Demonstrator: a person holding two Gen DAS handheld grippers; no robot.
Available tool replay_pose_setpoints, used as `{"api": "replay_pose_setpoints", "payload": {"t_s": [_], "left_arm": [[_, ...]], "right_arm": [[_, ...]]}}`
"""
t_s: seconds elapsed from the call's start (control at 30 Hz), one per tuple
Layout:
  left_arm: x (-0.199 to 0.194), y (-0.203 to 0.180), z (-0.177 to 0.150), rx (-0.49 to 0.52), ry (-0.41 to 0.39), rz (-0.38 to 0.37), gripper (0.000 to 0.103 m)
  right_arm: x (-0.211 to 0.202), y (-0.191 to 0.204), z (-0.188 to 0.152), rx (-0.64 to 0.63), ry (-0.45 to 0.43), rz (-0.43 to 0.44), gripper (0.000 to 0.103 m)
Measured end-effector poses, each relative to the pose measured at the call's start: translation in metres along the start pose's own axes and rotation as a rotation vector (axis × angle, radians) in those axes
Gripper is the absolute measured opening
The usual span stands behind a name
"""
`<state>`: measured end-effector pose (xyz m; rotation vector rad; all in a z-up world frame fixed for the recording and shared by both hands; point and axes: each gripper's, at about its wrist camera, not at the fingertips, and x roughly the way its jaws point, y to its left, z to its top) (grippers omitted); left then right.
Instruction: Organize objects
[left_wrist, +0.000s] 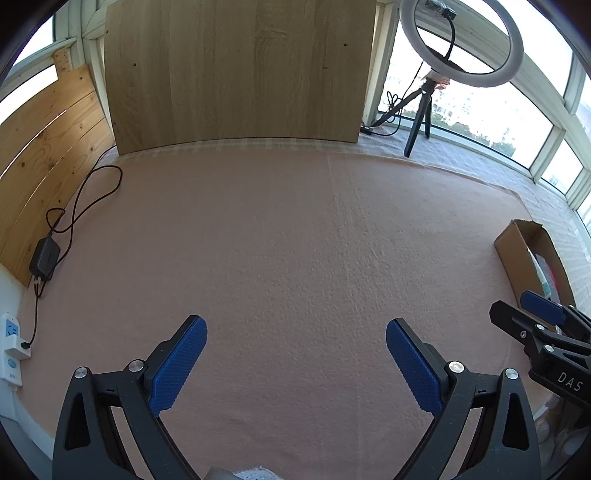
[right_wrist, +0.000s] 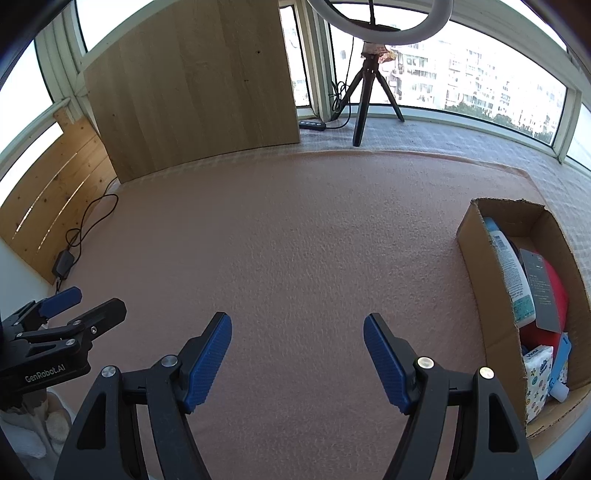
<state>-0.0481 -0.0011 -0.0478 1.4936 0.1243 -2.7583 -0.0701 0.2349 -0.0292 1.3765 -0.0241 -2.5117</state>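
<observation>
Jaws: left gripper spread wide, nothing between the blue ribbed pads, only the pink cloth under them. Right gripper likewise wide and empty, over the same cloth.

Task objects: all sit in the cardboard box at the right edge of the cloth, just right of the right gripper. Contents seen from the right wrist view: a white bottle lying on its side with a barcode and a teal label, print too small to read; a grey card with fine text, illegible; a red item mostly covered by the card; a tissue pack with small cartoon prints and a blue brand word that I cannot make out; a light blue tube with a white cap.

Writing: "GenRobot.AI" on the left gripper body as seen from the right wrist; "DAS" on the right gripper body as seen from the left wrist, the rest cut off.

Hidden or cut off: the box's near end runs out of frame. In the left wrist view only the box's wall and a sliver of contents show. Ring light on its tripod is cropped at the top. Pale fabric at the lower left of the right wrist view is unidentifiable.
</observation>
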Motion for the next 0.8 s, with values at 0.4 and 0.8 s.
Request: {"api": "replay_pose_setpoints", "payload": {"t_s": [0.4,0.8], "left_arm": [[0.005,0.000,0.000,-0.005,0.003,-0.005,0.099],[0.012,0.003,-0.004,-0.001,0.021,0.008,0.099]], "right_arm": [[0.003,0.000,0.001,-0.003,0.007,-0.002,0.070],[0.010,0.001,-0.001,-0.009,0.022,0.002,0.071]]}}
